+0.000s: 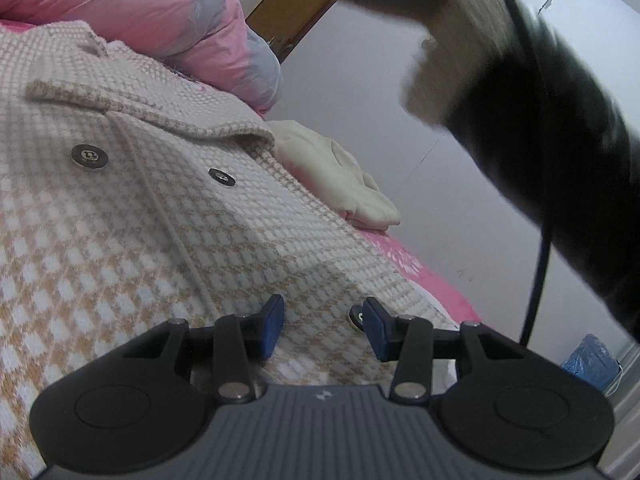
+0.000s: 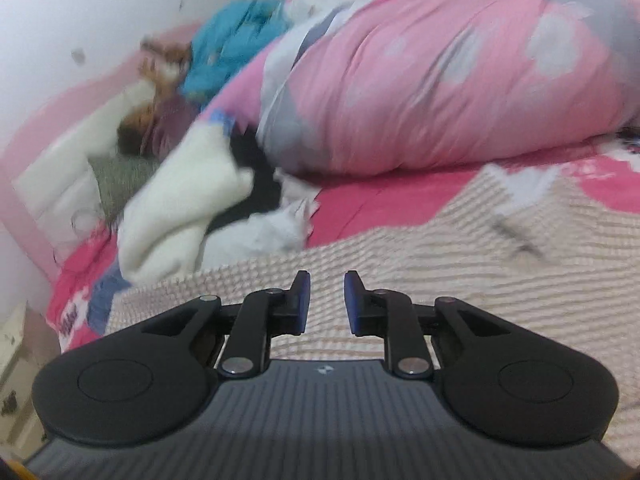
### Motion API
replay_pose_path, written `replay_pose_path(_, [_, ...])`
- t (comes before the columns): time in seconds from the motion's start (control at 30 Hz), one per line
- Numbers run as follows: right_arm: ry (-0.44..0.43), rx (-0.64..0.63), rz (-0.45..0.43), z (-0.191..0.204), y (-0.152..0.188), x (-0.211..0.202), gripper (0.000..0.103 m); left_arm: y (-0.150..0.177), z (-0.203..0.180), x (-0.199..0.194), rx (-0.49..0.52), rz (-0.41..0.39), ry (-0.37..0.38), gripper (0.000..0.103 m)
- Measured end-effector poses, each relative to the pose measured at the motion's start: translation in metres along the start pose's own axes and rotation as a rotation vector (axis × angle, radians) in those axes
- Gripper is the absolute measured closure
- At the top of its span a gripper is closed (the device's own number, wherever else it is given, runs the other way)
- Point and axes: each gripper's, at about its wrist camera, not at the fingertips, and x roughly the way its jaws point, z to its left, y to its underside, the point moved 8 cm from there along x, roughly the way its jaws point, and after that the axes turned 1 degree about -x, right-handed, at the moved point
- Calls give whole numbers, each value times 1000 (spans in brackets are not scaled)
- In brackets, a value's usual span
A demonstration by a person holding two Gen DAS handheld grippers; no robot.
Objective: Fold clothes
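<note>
A beige and white checked jacket (image 1: 160,220) with dark round buttons (image 1: 89,155) lies flat on the pink bed. My left gripper (image 1: 324,326) is open and empty just above the jacket's lower edge, near a metal button (image 1: 356,315). In the right wrist view the same jacket (image 2: 460,248) spreads under my right gripper (image 2: 326,300), which is open and empty over the fabric. That view is blurred.
A rolled pink and grey duvet (image 2: 440,92) lies along the bed's far side and also shows in the left wrist view (image 1: 168,20). Folded cream clothes (image 1: 340,172) sit beside the jacket. White, black and blue garments (image 2: 192,208) pile near the wall. A dark blurred sleeve (image 1: 540,128) crosses the upper right.
</note>
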Motion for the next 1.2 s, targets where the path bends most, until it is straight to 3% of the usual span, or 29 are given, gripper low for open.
replay_pose_path(0.13, [56,213,-224,-96,6,-94,62,-6,-3,-6,-52,30,-14,53])
replay_pose_path(0.23, [143,456,-371,-191,36,-160,62,-22,-4,-19,-69,24,-60,50])
replay_pose_path(0.33, [216,667,-430,-264,79,-192,63,-55,4,-34,-87,-7,-148,49])
replay_pose_path(0.4, [203,730,-431,-289,98,-189,66,-80,14,-43,-113,-31,-213,48])
replay_pose_path(0.47, [165,740,-405,-298,109,-171,66,-103,29,-49,-142,-56,-294,48])
replay_pose_path(0.6, [170,725,-337,-307,130,-125,73,-141,76,-49,-192,-104,-455,44])
replay_pose_path(0.73, [273,489,-266,-293,139,-95,75,-168,123,-40,-256,-132,-527,37])
replay_pose_path(0.97, [227,446,-266,-290,140,-92,73,-196,187,-9,-361,-130,-600,38])
replay_pose_path(1.1, [228,449,-267,-290,139,-92,73,-199,207,9,-391,-73,-672,41])
replay_pose_path(1.2, [230,449,-268,-291,140,-91,73,-203,206,19,-326,-58,-710,42])
